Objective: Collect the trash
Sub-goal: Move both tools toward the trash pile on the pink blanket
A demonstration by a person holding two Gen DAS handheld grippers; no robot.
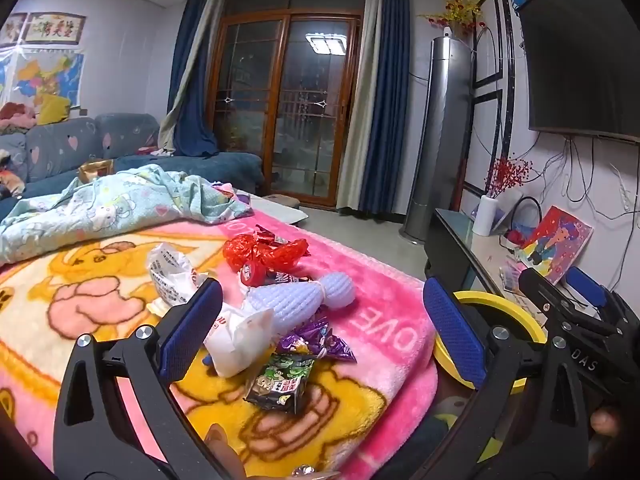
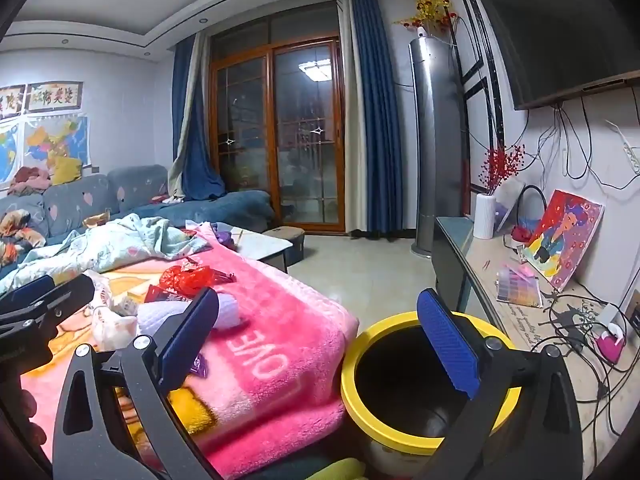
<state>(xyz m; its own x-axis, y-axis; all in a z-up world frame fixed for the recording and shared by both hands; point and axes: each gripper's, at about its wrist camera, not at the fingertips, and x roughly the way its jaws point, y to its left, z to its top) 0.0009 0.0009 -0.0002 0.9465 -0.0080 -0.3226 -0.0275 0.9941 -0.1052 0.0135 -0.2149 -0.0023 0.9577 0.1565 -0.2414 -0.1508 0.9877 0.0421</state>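
Across the pink blanket [image 1: 380, 312], which covers the raised surface carrying everything, the trash lies bunched toward the right-hand edge; beyond that edge, lower down, stands the yellow-rimmed bin [image 2: 400, 436], dark inside and open-mouthed. Largest of the litter is a lavender ribbed wrapper [image 1: 304, 300]; just beside it sit a white crumpled bag [image 1: 236, 336] and a white printed wrapper [image 1: 172, 276]; farther back lies a red crinkled bag [image 1: 264, 252]; nearest the front edge are a purple foil packet [image 1: 320, 340] and a small dark snack pack [image 1: 280, 384]. Left gripper [image 1: 320, 320] hovers over the pile, jaws spread wide, pinching nothing; right gripper [image 2: 320, 340] hangs between blanket edge and bin, likewise spread and empty. Judging from this, nothing is collected yet. Risks: the pieces overlap, so closing on one may drag its neighbour off the edge and past the bin; thin foil may slip from the pads; the plush blanket could be caught along with a wrapper; the two grippers sit near each other and might collide.
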